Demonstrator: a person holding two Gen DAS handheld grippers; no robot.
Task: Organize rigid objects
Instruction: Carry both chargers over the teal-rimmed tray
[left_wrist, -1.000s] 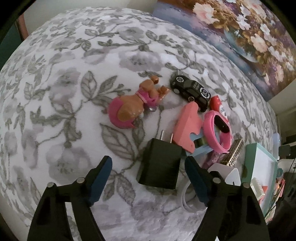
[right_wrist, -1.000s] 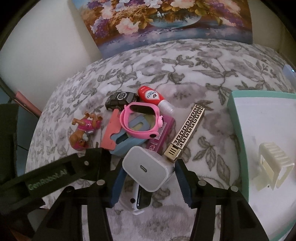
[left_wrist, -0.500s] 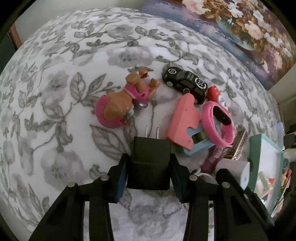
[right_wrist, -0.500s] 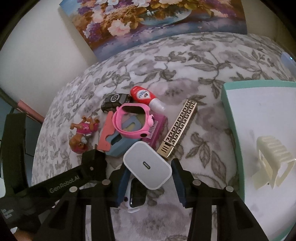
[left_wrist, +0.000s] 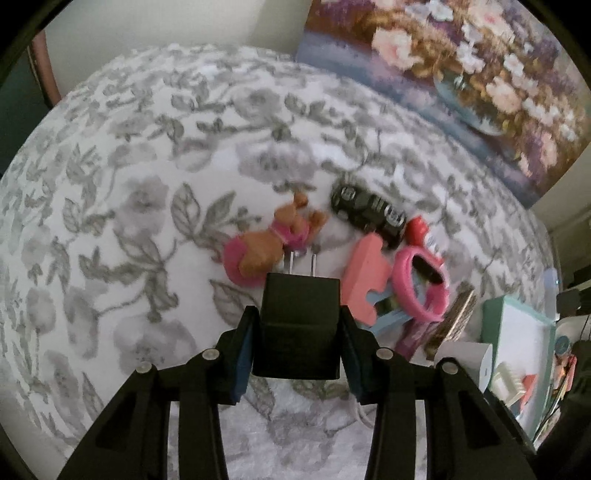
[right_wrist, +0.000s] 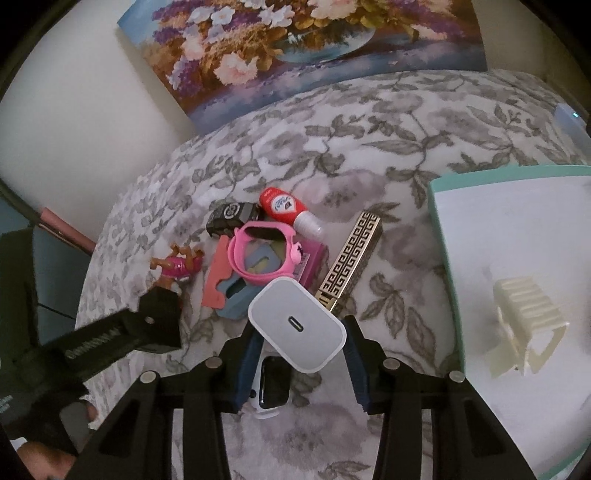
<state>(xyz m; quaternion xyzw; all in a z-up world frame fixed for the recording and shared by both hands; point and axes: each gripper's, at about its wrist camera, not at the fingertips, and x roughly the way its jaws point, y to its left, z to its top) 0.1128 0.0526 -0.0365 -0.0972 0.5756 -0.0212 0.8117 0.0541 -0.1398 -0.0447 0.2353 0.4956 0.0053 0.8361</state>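
My left gripper is shut on a black charger, prongs pointing away, lifted above the floral blanket. My right gripper is shut on a white charger, also lifted. The left gripper also shows in the right wrist view. Beyond lie a toy dog, a black toy car, a pink watch, a red bottle, a gold patterned bar and a pink card. A white smartwatch lies under the right gripper.
A teal-rimmed white box stands at the right and holds a cream hair clip. A flower painting leans on the wall behind the bed. The bed's left edge drops off near the toy dog.
My left gripper has moved onto the black charger, shut on it and lifted it. My right gripper, holding the white charger throughout, has risen a little.
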